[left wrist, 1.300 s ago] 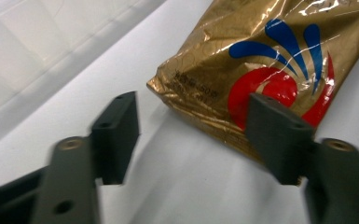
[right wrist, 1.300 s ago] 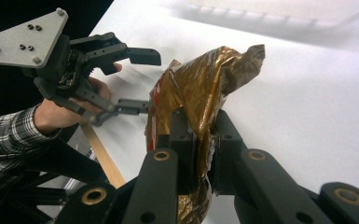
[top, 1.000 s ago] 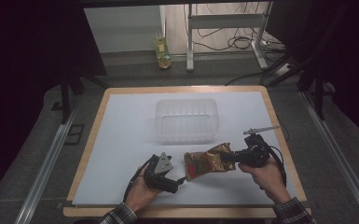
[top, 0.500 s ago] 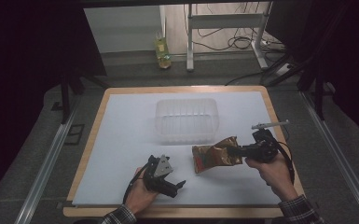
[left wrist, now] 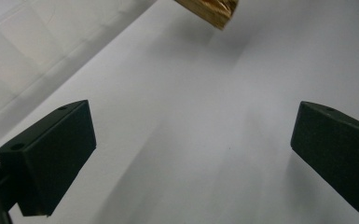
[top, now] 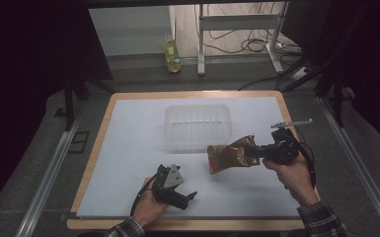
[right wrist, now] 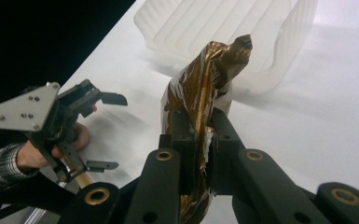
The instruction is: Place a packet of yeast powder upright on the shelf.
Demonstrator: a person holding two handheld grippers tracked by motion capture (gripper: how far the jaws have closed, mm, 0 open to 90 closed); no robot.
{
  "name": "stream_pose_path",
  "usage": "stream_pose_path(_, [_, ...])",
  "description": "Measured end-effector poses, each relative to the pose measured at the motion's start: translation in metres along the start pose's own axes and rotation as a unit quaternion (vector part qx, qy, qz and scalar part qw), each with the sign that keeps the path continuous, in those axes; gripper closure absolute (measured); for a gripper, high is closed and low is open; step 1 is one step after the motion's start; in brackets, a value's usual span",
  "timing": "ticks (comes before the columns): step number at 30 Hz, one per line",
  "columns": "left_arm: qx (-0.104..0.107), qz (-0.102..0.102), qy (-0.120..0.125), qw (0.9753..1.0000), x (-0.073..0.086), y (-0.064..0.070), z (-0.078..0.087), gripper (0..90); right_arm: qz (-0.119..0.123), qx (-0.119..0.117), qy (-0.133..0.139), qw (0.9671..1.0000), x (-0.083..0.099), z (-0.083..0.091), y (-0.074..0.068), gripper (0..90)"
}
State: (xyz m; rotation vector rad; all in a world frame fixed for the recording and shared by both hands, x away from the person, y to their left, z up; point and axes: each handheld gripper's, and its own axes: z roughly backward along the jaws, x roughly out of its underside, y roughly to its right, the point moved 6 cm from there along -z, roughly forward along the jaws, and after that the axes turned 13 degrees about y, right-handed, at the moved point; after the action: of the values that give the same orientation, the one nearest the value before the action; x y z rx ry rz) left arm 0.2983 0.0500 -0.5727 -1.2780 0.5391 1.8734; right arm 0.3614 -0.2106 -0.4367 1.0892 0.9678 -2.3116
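the right hand-held gripper [top: 254,152] is squeezed tight on a shiny gold and brown snack bag [top: 229,154]. in the right gripper view its two black jaws pinch the crinkly edge of the bag [right wrist: 200,93], and the bag sticks up past them. in the high view the bag hangs just above the white tabletop [top: 128,138], at about 4 o'clock from the clear plastic tub [top: 197,127] and close to it. the tub sits near the middle of the tabletop and looks empty.

the left hand-held gripper [top: 190,197] rests low at about 7 o'clock from the tub, well apart from the bag. its jaws are spread wide with nothing between them, and in the left gripper view only white tabletop lies between the two black pads [left wrist: 51,154]. a corner of the bag [left wrist: 210,7] peeks in at the top.

i think the step now is carrying the bag to the tub. the next move would be to lift the bag a bit higher, so it clears the tub wall, then bring it toward 10 o'clock until it is over the tub, and then let go. the bag is floppy, so it may catch on the rim.

a yellow bottle [top: 171,55] stands on the floor past the far edge.
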Motion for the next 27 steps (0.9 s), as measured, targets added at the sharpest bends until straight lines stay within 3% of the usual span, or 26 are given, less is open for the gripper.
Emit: stream_pose_path(27, [0.003, -0.001, -0.003, 1.0, 0.0, 0.0, -0.001, 0.2, -0.011, 0.029, 0.033, 0.999, -0.045, 0.005, 0.008, 83.3])
